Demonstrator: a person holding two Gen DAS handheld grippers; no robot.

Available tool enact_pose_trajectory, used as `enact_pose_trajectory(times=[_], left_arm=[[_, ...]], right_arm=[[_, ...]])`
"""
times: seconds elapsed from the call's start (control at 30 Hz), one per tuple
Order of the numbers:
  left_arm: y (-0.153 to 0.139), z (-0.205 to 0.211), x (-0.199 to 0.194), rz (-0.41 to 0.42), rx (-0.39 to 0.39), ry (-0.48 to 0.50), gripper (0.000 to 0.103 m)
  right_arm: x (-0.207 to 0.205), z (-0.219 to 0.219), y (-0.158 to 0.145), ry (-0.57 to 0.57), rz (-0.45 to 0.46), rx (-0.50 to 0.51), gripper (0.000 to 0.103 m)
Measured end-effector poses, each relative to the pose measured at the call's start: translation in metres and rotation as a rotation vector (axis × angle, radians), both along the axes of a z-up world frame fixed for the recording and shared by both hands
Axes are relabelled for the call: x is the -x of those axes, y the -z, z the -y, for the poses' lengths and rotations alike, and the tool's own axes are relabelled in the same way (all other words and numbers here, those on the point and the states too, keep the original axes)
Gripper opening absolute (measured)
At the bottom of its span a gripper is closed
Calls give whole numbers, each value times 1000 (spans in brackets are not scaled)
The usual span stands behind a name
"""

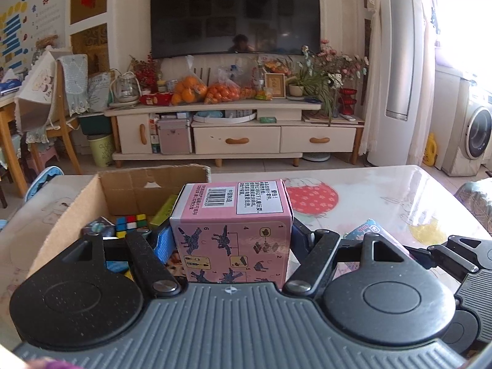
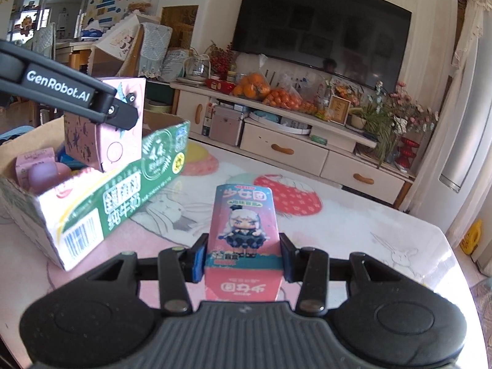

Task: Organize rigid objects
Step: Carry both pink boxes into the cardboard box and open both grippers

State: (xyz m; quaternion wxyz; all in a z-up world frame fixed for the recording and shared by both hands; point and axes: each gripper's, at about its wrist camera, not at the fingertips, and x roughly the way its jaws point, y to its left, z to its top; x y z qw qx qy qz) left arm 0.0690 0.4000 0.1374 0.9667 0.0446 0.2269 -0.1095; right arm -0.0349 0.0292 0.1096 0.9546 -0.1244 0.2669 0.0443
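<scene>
My left gripper (image 1: 232, 240) is shut on a pink box (image 1: 230, 215) printed with building steps, its blue pads (image 1: 164, 243) pressed on both sides. The right wrist view shows that pink box (image 2: 120, 150) hanging over the open milk carton (image 2: 123, 196), with one left finger (image 2: 101, 104) across it. My right gripper (image 2: 243, 255) is shut on a narrow pink-and-blue doll box (image 2: 243, 224), lifted a little above the table (image 2: 353, 246). Inside the carton (image 1: 77, 209) lie a colour cube (image 1: 130, 223) and other small boxes.
A pink package with a purple ball (image 2: 43, 172) sits in the carton's near end. The right gripper (image 1: 455, 255) shows at the left view's right edge. Beyond the table (image 1: 384, 190) stand a TV cabinet (image 1: 236, 141) with bagged oranges, and a chair (image 1: 61, 123) at left.
</scene>
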Motion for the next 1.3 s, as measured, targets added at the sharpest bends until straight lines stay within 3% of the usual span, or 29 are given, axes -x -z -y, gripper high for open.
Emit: enact_pose_trajectory(times=[0.43, 0.73, 1.0, 1.3], left_arm=[[-15, -44, -24, -13, 24, -115, 89], [-17, -87, -71, -62, 81, -253, 89], [-6, -101, -103, -117, 87, -290, 89], [7, -110, -121, -145, 61, -294, 89]], right_arm=[[-31, -51, -24, -128, 45, -13, 44], [-75, -92, -35, -236, 72, 13, 44], [-108, -125, -20, -316, 24, 25, 44], [-117, -145, 5, -341, -44, 10, 46]])
